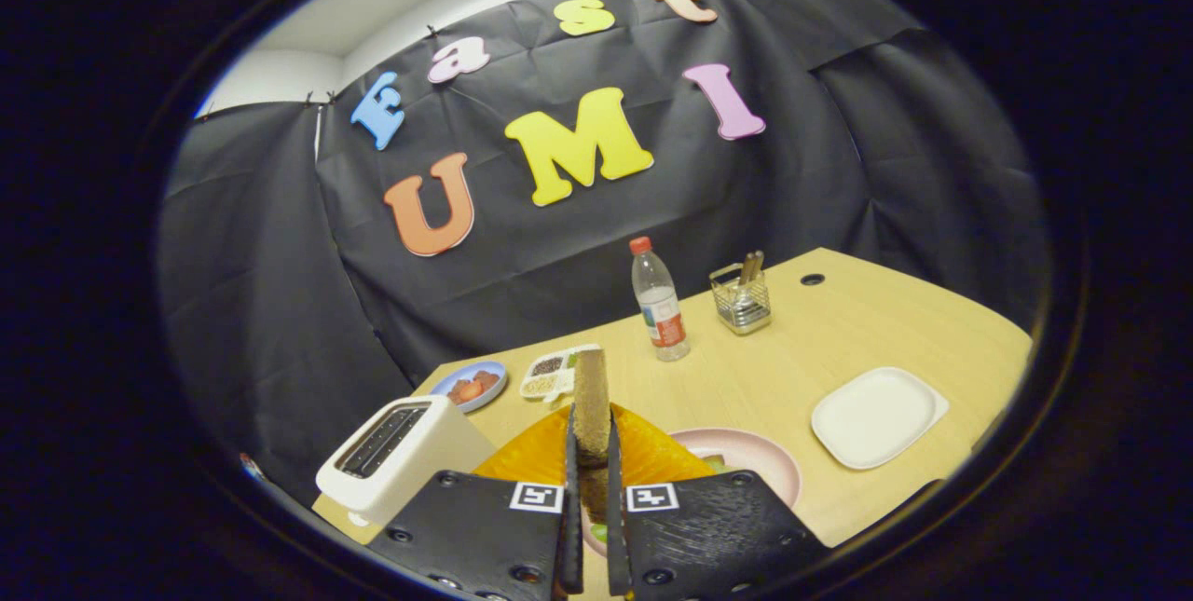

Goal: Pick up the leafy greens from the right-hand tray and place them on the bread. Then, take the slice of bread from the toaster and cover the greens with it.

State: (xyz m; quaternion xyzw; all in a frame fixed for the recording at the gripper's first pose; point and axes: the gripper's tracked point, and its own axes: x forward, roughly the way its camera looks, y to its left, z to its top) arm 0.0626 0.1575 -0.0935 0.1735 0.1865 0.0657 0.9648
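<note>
Two black fingers (570,480) of the gripper (591,452) are pressed on a bread slice (591,401), which is held upright between them above the table (839,340). Just below the slice, an orange cloth (652,457) and a pink plate (760,461) with a bit of greens (713,463) are seen. A white toaster (396,457) is set to the left. A white tray (876,416) is placed to the right. A bottle (659,301) is stood farther back.
</note>
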